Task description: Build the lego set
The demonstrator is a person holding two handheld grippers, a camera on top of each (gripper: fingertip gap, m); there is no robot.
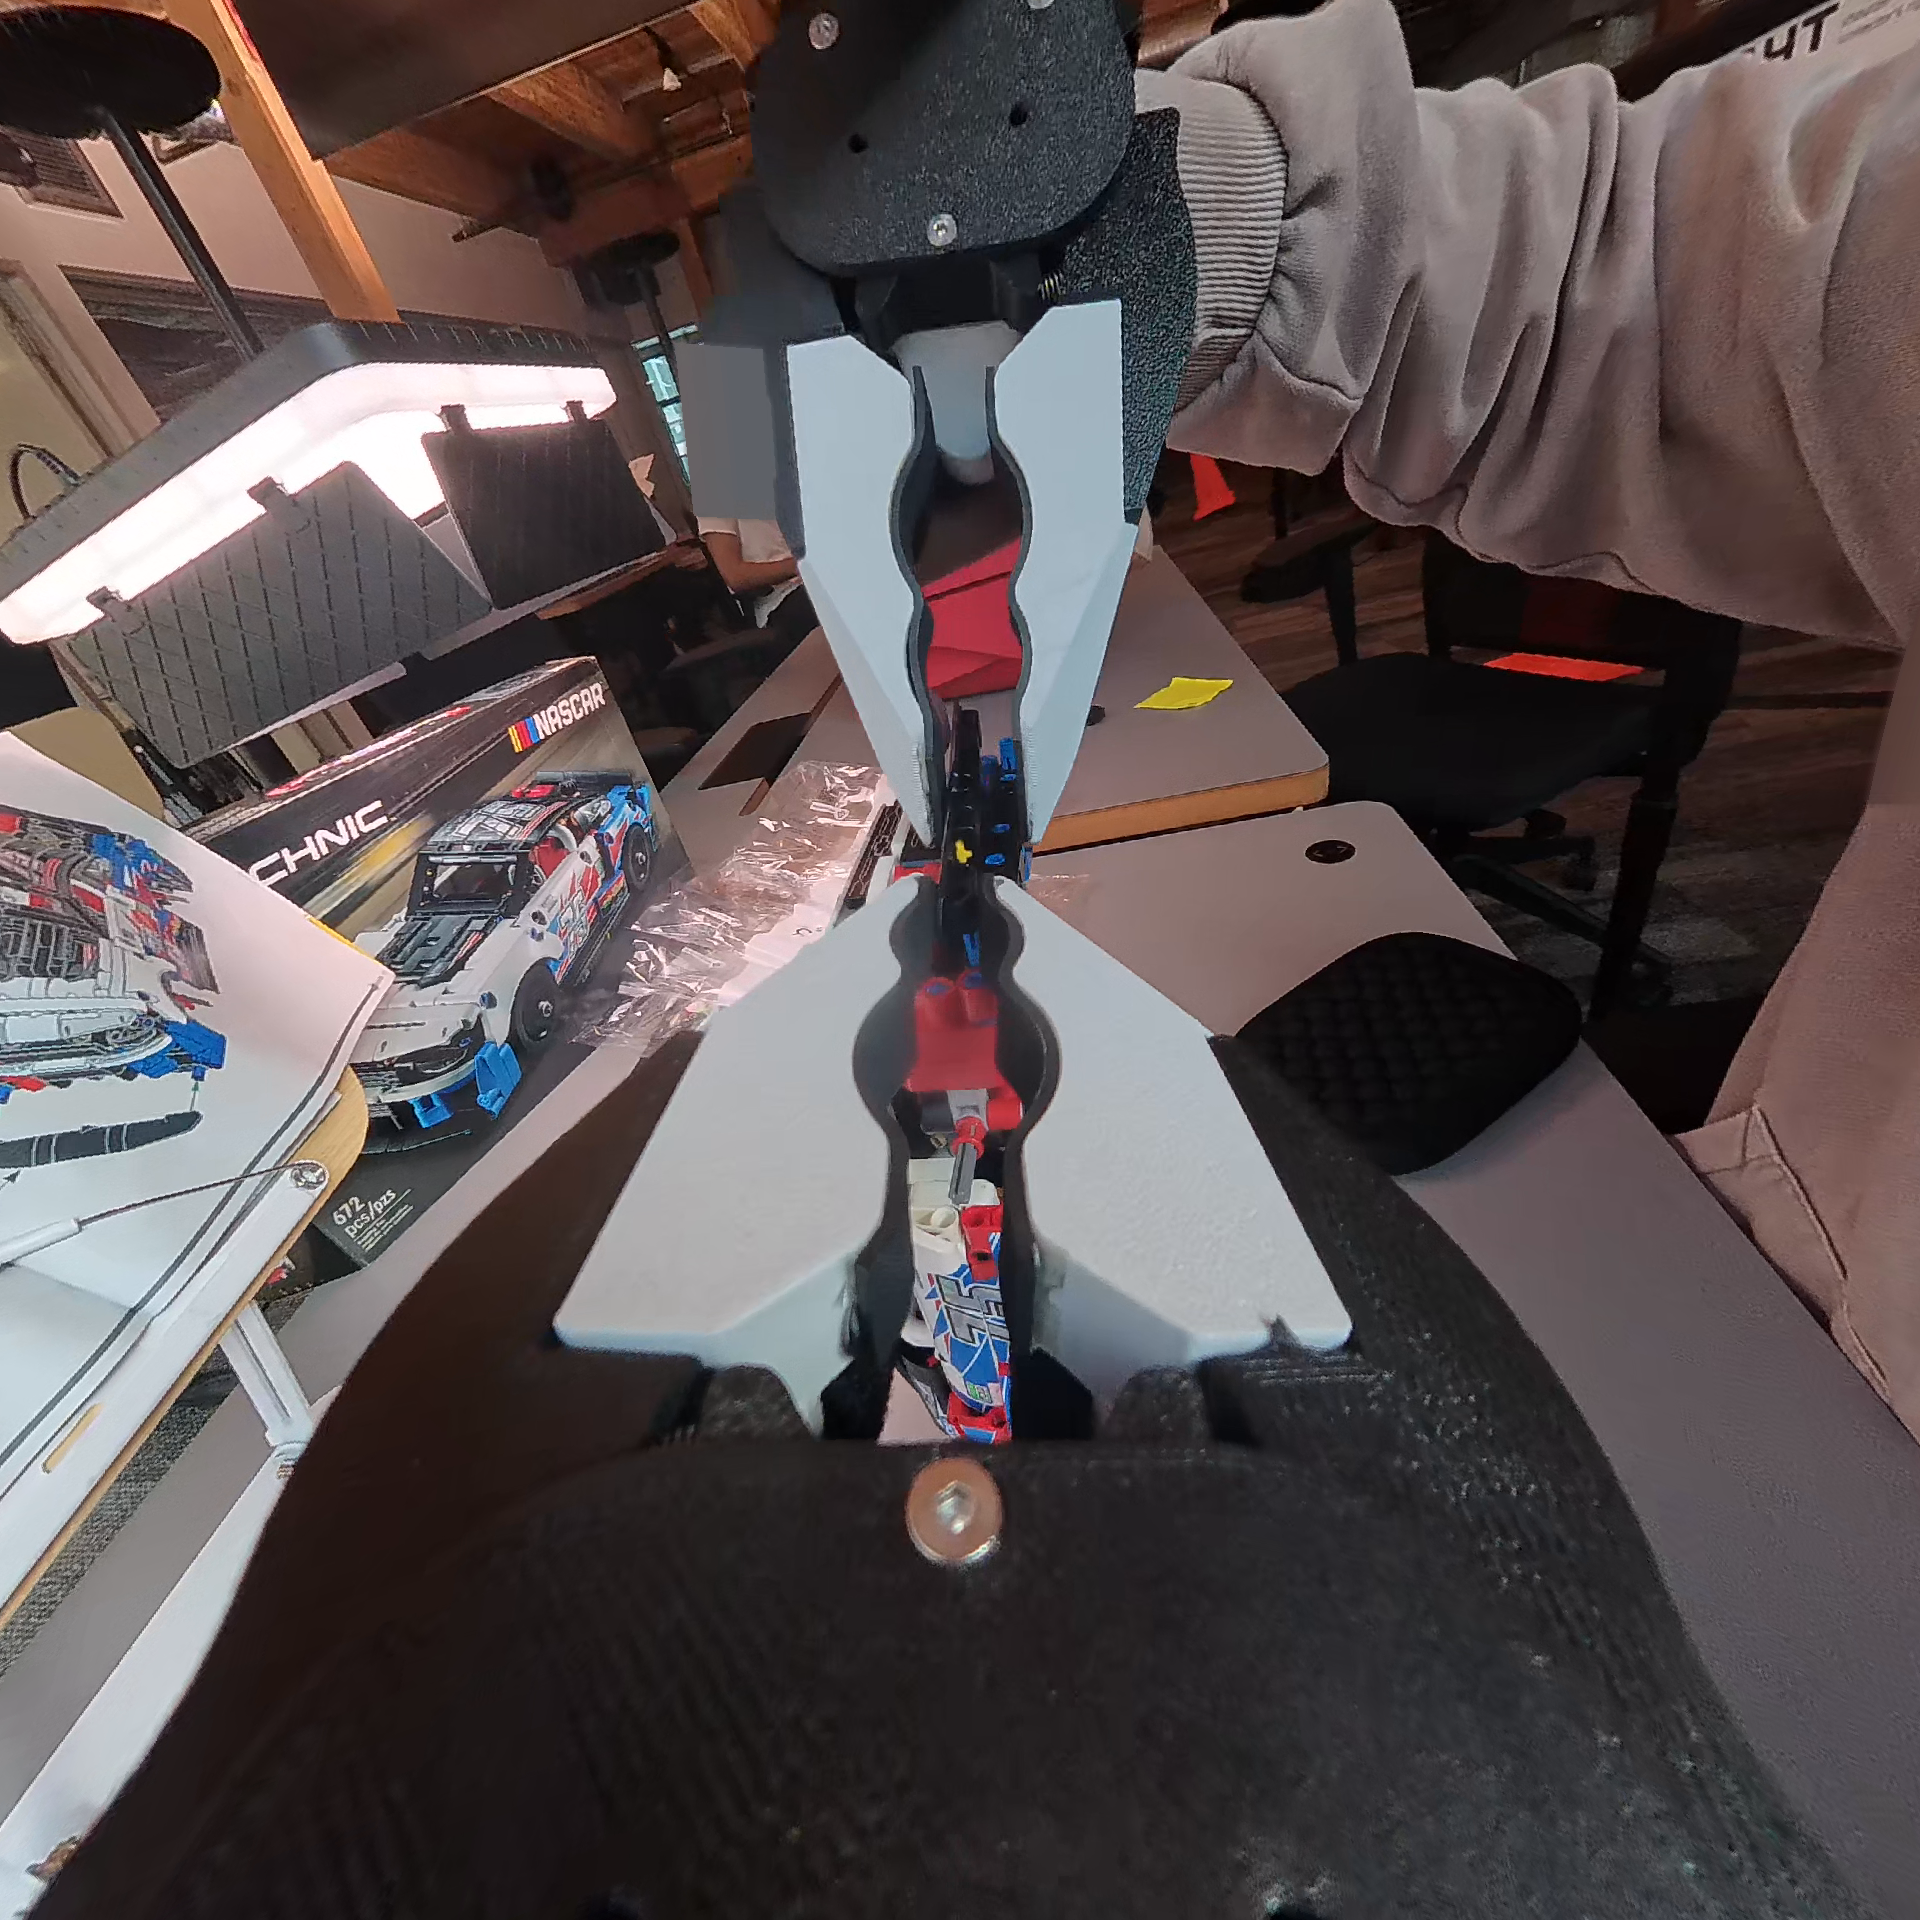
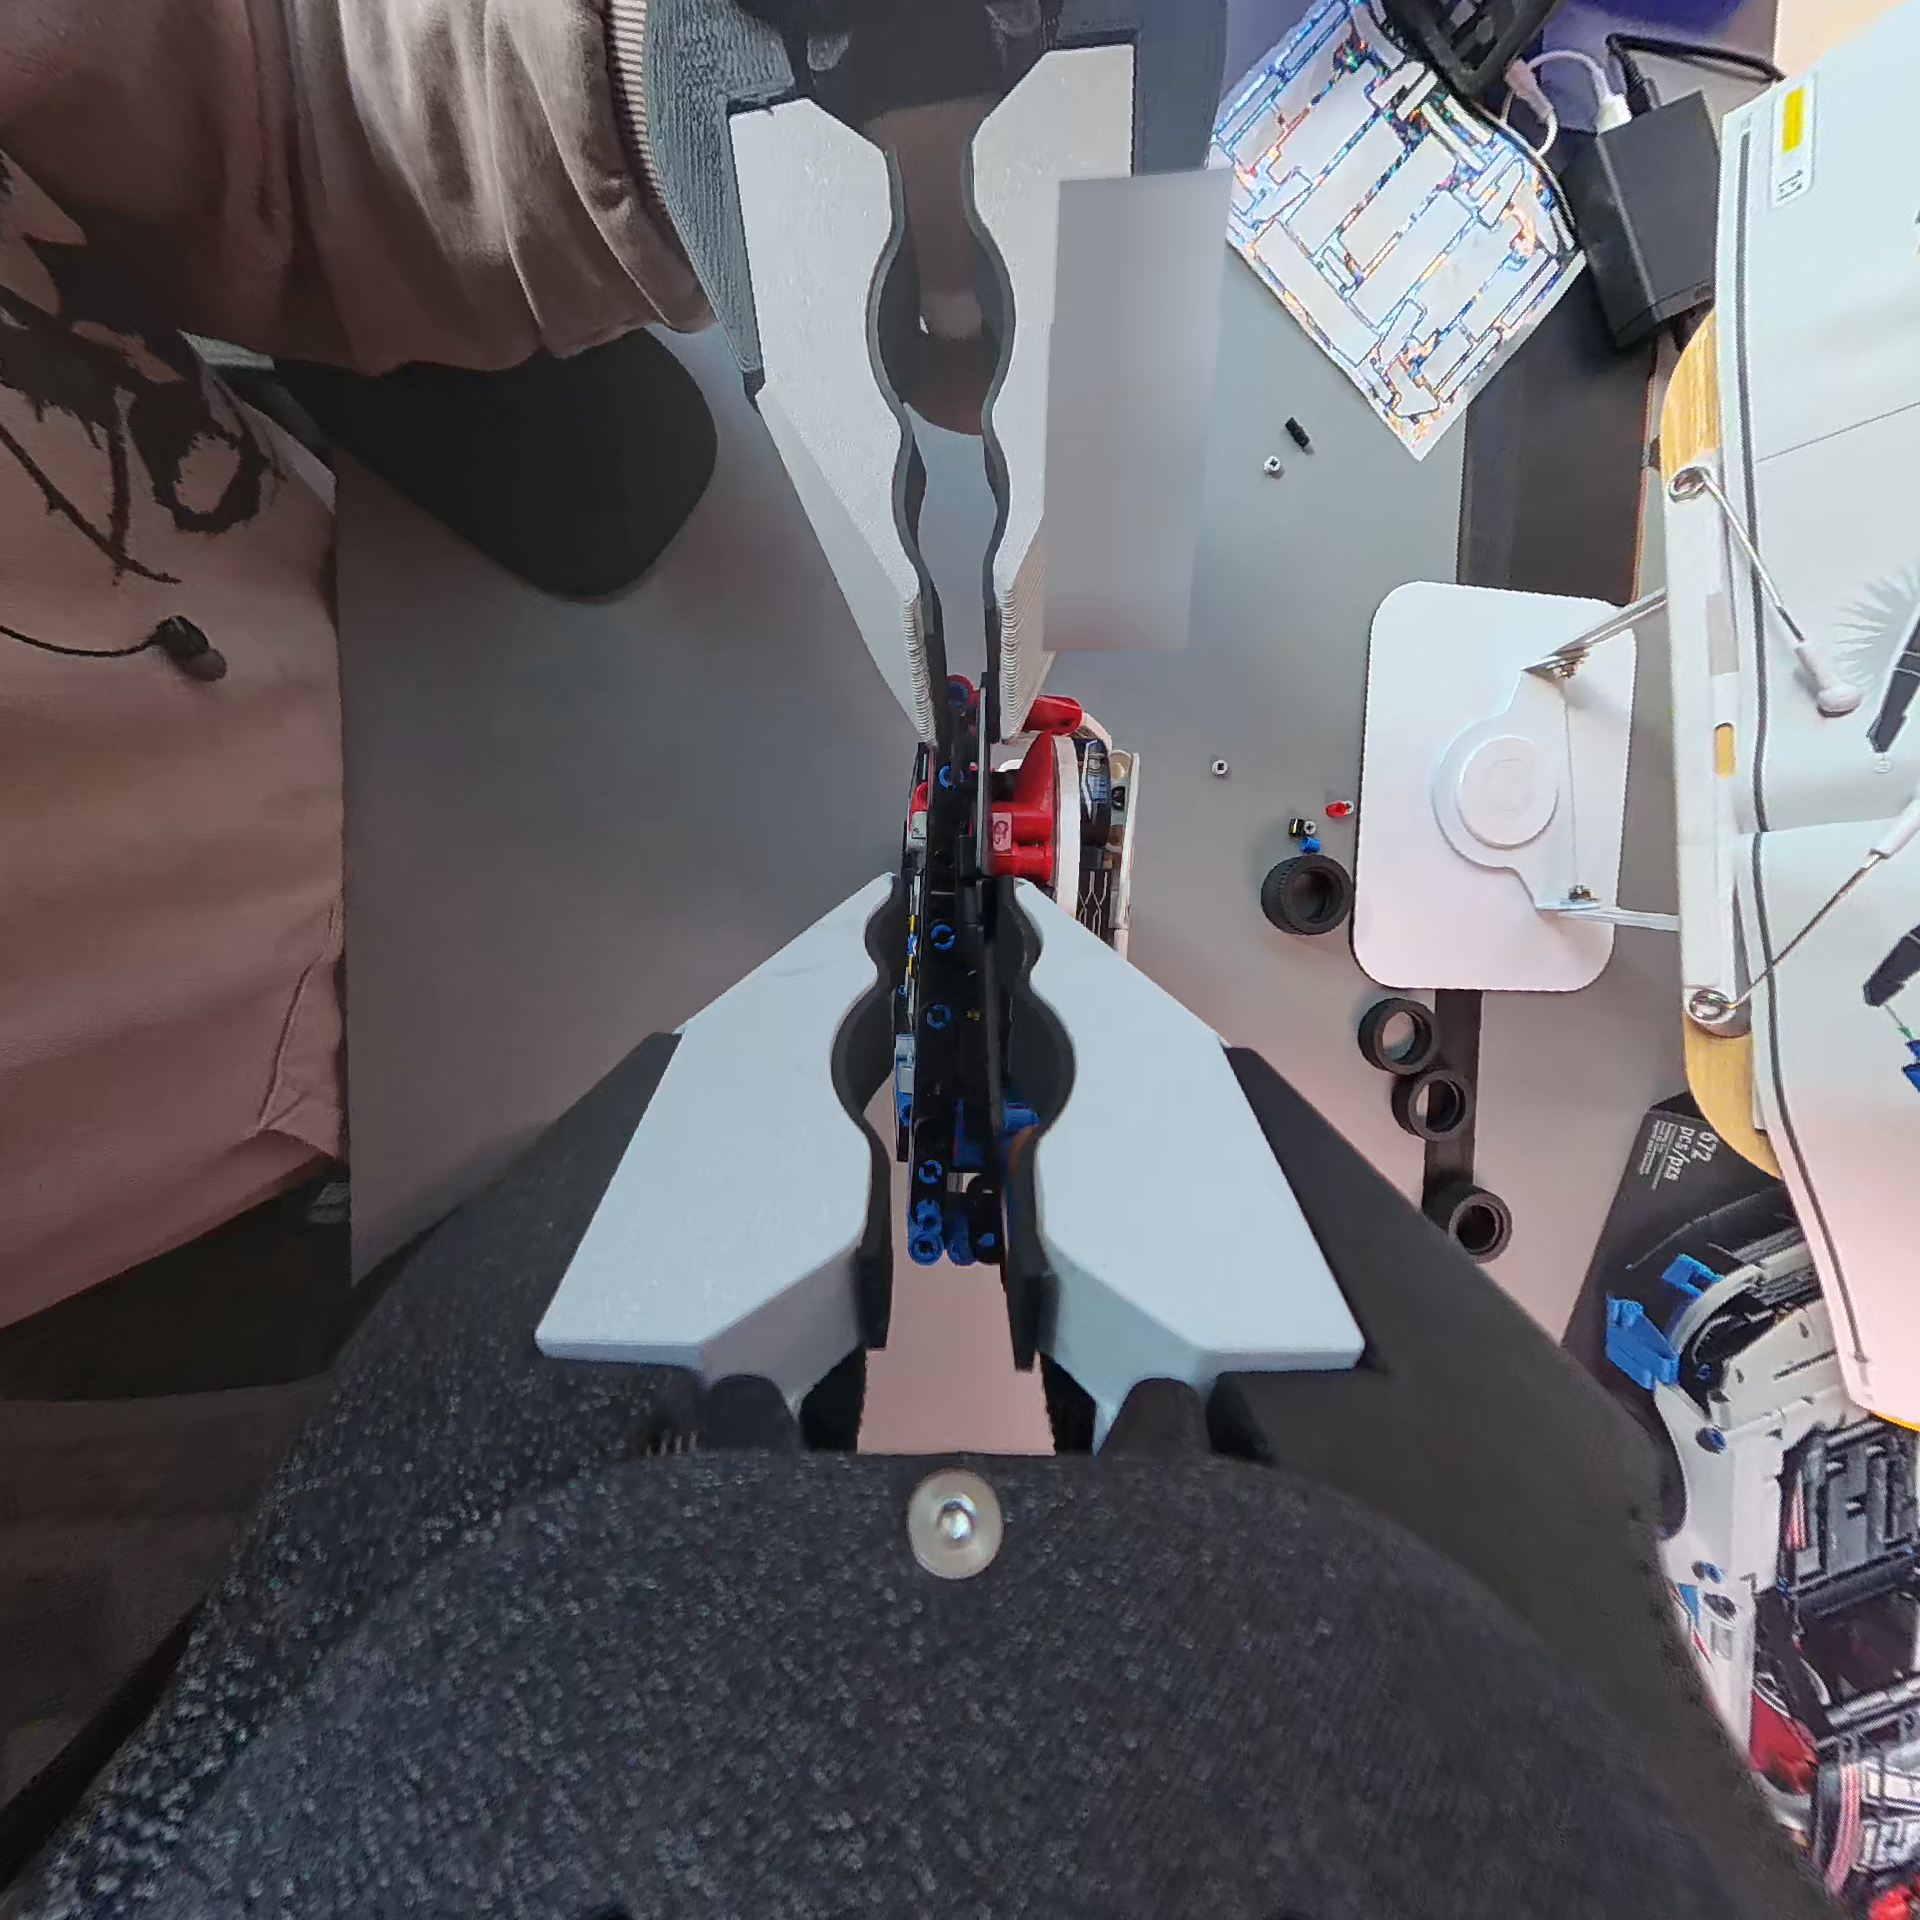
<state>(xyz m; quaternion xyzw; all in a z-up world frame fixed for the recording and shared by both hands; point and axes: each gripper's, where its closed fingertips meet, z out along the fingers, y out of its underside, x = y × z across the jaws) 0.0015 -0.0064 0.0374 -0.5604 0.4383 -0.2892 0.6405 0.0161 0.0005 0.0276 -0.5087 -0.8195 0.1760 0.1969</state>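
A partly built lego car assembly is held in the air between both grippers. In the left wrist view, my left gripper is shut on its red, white and blue end. My right gripper comes in from above, tip to tip with the left one, and is shut on the black end with blue pins. In the right wrist view, my right gripper is shut on the black beam frame. The left gripper grips the far end beside a red and white part.
The grey table carries the set's box, an open instruction booklet on a stand with a white base, clear plastic bags, loose black tyres, small loose pieces and a sticker sheet. A person's sleeve is close by. My two grippers' fingertips are within a few centimetres of each other.
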